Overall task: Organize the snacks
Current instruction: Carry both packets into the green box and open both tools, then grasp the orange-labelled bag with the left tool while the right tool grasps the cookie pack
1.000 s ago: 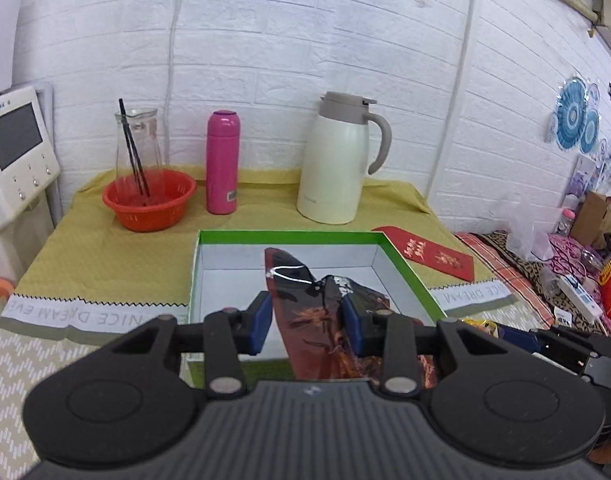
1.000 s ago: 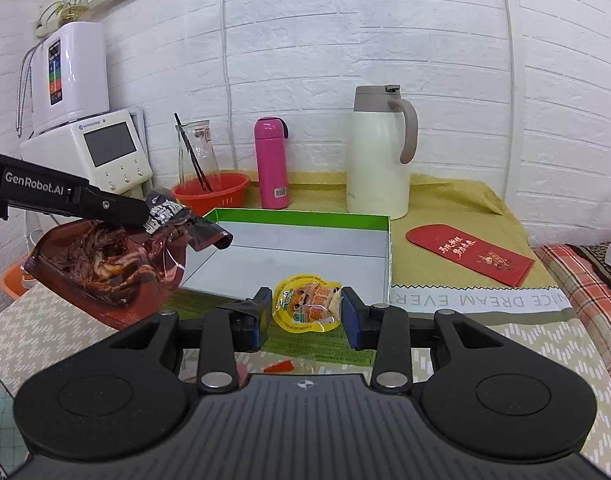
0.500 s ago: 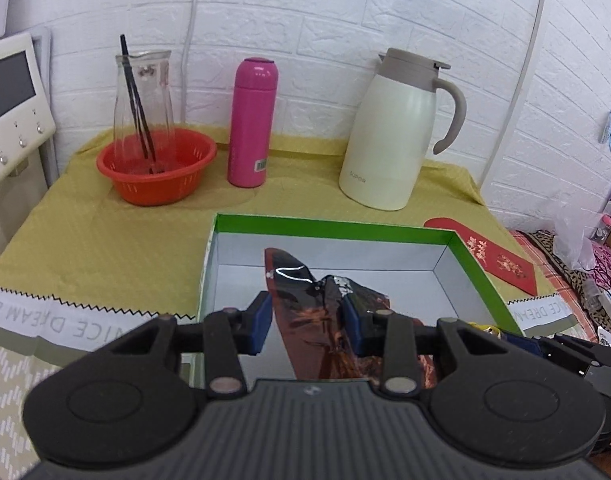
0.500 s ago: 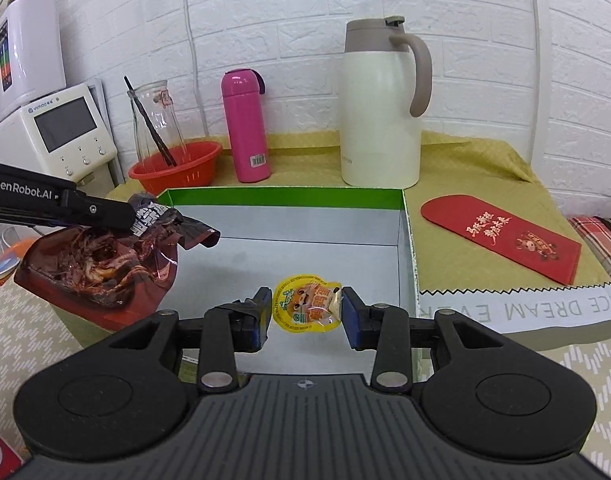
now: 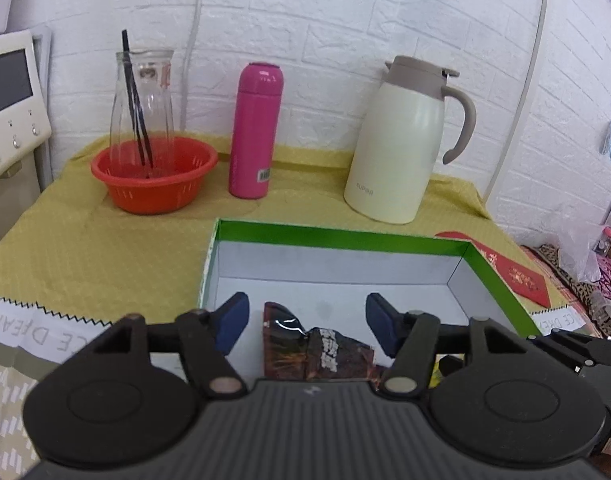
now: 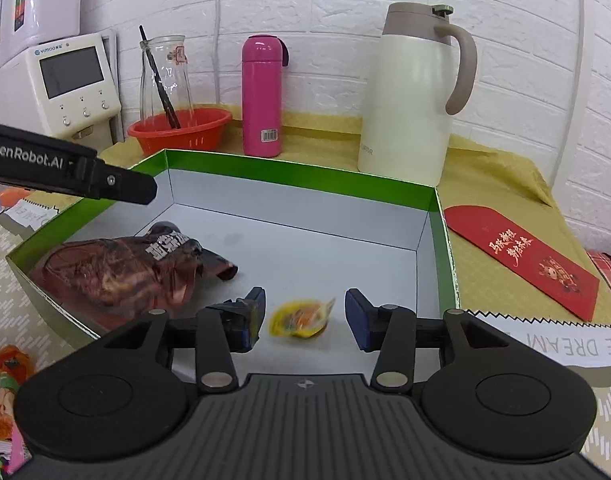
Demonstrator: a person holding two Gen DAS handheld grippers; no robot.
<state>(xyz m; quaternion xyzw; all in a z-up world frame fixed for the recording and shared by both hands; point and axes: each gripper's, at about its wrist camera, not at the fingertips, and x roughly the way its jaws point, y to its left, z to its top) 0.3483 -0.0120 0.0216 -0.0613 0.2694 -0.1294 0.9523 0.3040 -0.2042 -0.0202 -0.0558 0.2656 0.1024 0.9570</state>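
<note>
A green-rimmed white box [image 5: 345, 237] [image 6: 297, 174] sits on the table. A dark red snack bag [image 5: 317, 352] [image 6: 117, 270] lies on the box floor at its near left. My left gripper [image 5: 307, 320] is open just above it, jaws clear of the bag; its finger shows in the right wrist view [image 6: 89, 178]. A small yellow snack packet [image 6: 301, 318] is blurred between the jaws of my right gripper [image 6: 303, 318], which is open over the box's near part.
Behind the box stand an orange basket [image 5: 153, 176] with a glass carafe [image 5: 141, 100], a pink bottle [image 5: 255, 130] and a cream thermos jug [image 5: 401, 140]. A red envelope [image 6: 521, 256] lies right of the box. More snack packs [image 6: 5, 384] lie at lower left.
Both grippers moved forward over the box and opened. The dark red bag dropped onto the box floor; the yellow packet left the right jaws.
</note>
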